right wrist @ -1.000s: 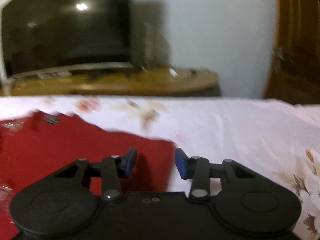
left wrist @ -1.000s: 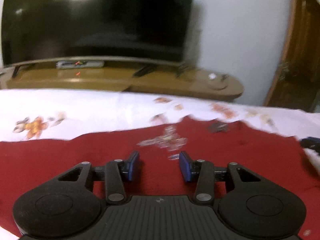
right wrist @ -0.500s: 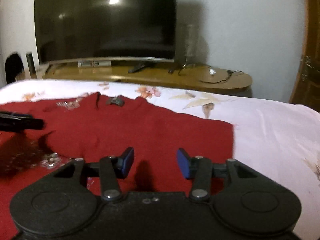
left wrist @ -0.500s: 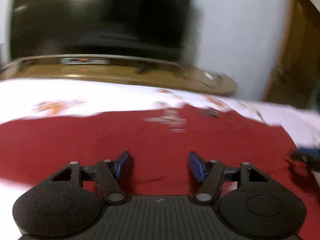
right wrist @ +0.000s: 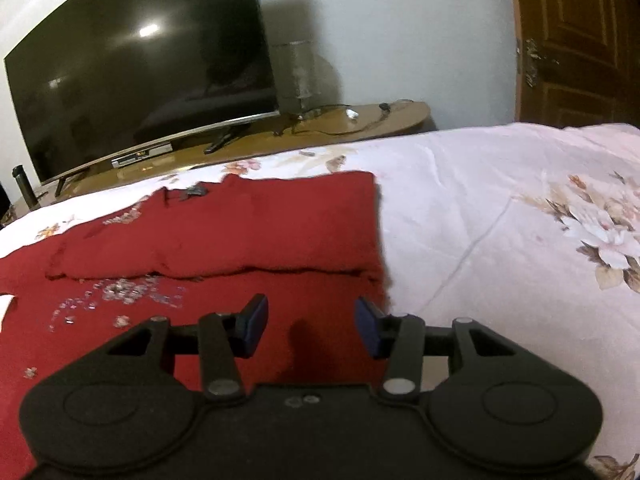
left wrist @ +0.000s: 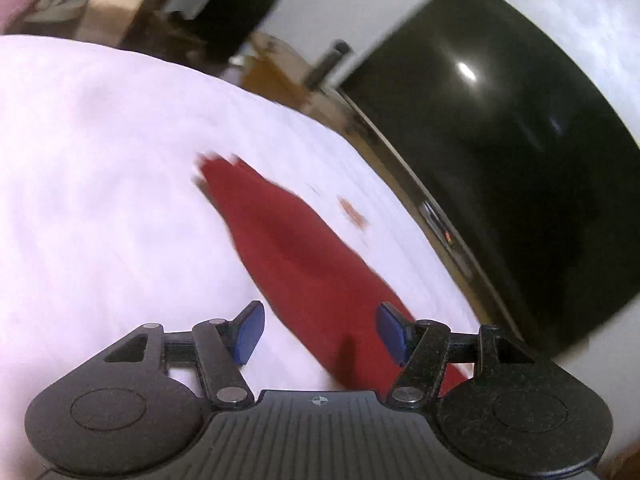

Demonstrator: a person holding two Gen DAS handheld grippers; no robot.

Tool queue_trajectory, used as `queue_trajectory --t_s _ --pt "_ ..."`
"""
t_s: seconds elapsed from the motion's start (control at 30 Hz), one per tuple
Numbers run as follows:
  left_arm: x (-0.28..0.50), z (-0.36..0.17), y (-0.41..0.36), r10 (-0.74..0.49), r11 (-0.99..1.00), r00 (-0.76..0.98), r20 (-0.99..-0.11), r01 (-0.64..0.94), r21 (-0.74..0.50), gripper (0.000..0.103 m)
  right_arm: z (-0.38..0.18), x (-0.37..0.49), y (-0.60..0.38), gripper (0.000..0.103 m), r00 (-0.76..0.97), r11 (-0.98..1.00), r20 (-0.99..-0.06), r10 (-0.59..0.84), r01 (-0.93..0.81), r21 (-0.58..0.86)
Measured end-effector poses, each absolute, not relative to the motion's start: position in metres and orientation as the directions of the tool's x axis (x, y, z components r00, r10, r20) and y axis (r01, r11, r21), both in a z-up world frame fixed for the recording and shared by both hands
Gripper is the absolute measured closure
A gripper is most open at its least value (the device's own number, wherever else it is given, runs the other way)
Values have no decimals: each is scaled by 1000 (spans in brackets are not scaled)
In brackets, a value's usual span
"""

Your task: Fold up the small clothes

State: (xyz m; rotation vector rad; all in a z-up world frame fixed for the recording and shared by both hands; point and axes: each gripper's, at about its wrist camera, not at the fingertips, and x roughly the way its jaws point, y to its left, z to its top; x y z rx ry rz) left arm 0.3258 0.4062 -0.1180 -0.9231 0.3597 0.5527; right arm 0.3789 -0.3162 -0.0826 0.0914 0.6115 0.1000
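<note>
Here, bottom centre of each view: left gripper (left wrist: 320, 334) fingers spread wide and empty after just opening; right gripper (right wrist: 308, 326) fingers parted, holding nothing. Beyond them the red garment (right wrist: 224, 224) lies flat on the flowered bed (right wrist: 500, 208), far flap doubled over, probably for folding. Television (right wrist: 140, 80) at upper left.

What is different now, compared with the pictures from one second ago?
The left tongs rolled and swung aside; their view now tilts along one strip of the red garment, and their jaws opened wider, holding nothing. The right tongs opened slightly, also empty. The garment stays flat on the floral sheet.
</note>
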Motion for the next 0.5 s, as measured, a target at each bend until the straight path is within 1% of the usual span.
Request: queue_trajectory --t_s 0.1,0.13,0.17,0.2,0.23,0.27,0.3,0.37,0.5 --pt "328 -126 425 287 424 813 -506 -582 -694 41 -72 377 -297 55 827 991 -546 134 -99 94" --pt "330 -130 430 281 413 817 -503 -576 -705 43 -69 376 -292 54 831 991 -539 135 -105 87" --pt "334 -133 436 279 404 816 -506 -578 -709 50 -66 376 -286 54 836 990 -531 138 -111 83" --pt "336 -137 438 280 395 814 -510 -581 -711 60 -64 375 -283 54 838 990 -528 139 -113 82" --pt "337 -142 444 280 376 813 -511 -583 -721 67 -63 375 -280 53 839 990 -527 139 -112 83" --pt "337 -148 449 280 353 811 -515 -585 -730 82 -62 375 -276 53 839 991 -526 137 -109 84" --pt "337 -157 454 275 331 807 -522 -590 -737 96 -62 375 -274 53 840 991 -527 134 -105 85" --pt "337 -170 459 253 309 832 -493 -553 -774 96 -64 374 -272 53 837 992 -533 126 -93 87" --pt "332 -174 453 242 326 855 -459 -517 -791 95 -65 376 -276 53 833 992 -543 105 -53 112"
